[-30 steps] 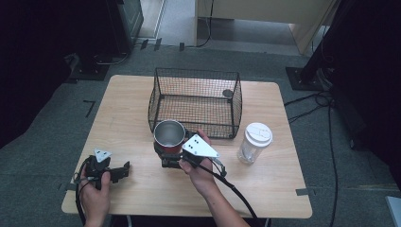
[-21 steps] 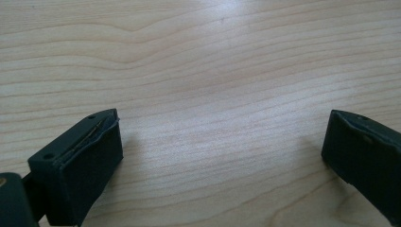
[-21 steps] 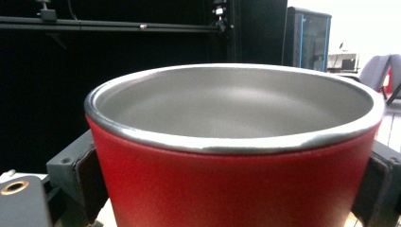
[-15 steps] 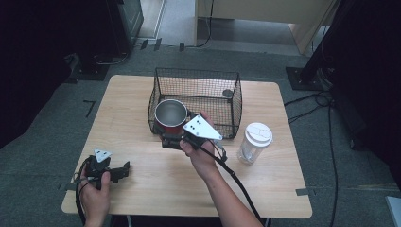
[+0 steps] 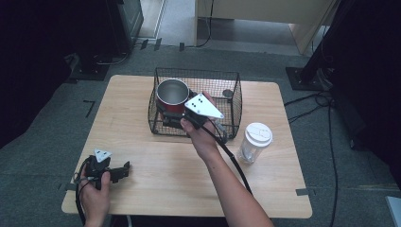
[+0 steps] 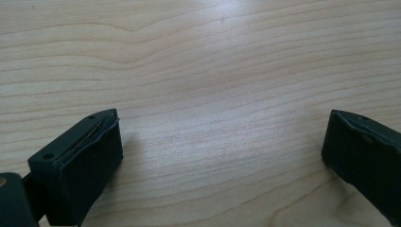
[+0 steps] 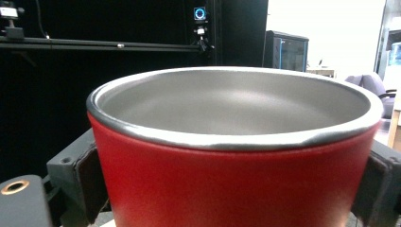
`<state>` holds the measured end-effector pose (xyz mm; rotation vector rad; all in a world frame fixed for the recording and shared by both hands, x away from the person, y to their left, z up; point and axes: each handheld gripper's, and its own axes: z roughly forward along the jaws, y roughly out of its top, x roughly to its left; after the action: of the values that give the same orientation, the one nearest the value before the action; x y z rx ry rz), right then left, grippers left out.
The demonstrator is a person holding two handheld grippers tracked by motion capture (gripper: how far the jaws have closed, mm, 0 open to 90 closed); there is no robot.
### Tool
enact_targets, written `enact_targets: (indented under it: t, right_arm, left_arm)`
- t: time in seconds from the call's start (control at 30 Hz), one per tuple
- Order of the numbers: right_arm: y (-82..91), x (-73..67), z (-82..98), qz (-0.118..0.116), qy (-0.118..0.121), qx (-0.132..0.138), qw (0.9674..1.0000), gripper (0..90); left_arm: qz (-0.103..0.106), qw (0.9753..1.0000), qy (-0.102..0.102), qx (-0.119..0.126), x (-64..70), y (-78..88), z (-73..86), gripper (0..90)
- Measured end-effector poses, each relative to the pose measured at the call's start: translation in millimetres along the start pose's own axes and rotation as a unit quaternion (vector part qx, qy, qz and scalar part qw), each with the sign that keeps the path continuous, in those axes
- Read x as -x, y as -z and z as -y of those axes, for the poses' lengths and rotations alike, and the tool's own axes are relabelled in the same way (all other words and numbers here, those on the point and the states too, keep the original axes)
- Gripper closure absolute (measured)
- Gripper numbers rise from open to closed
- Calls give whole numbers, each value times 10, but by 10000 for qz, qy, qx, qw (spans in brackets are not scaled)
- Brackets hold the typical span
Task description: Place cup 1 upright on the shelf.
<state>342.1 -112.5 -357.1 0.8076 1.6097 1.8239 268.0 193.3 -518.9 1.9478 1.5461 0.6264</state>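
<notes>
A red cup with a steel inside (image 5: 172,96) is held upright in the air over the left part of the black wire basket (image 5: 227,109). My right gripper (image 5: 176,113) is shut on it, its jaws pressed to the cup's two sides. The right gripper view looks close onto the same red cup (image 7: 234,156) between the black pads (image 7: 90,182). Down at the table's front left corner my left gripper (image 5: 124,170) rests in a hand, open. In its own view the left gripper (image 6: 222,151) has bare wood between wide-apart jaws.
A clear plastic cup with a white lid (image 5: 254,142) stands right of the basket. A small dark round object (image 5: 227,93) lies inside the basket at its back right. The wooden table (image 5: 156,189) stands on grey carpet with dark equipment behind.
My right gripper has lifted the red cup from the table in front of the basket and carried it up and back over the basket. The left gripper has stayed put.
</notes>
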Motion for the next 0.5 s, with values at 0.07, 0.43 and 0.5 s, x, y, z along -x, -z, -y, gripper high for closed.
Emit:
enact_targets:
  t: [0.07,0.43,0.5]
  right_arm:
    - [-26,11,-5,18,11,16,10000,68]
    - [-335,214,-3,187,-61,2,9998,68]
    - [-387,268,-4,237,-70,5,9997,68]
  left_arm:
    - [-1,10000,1,6,0,-1,0,0]
    - [-6,10000,-4,8,0,-1,0,0]
    - [-6,10000,-4,5,0,-1,0,0]
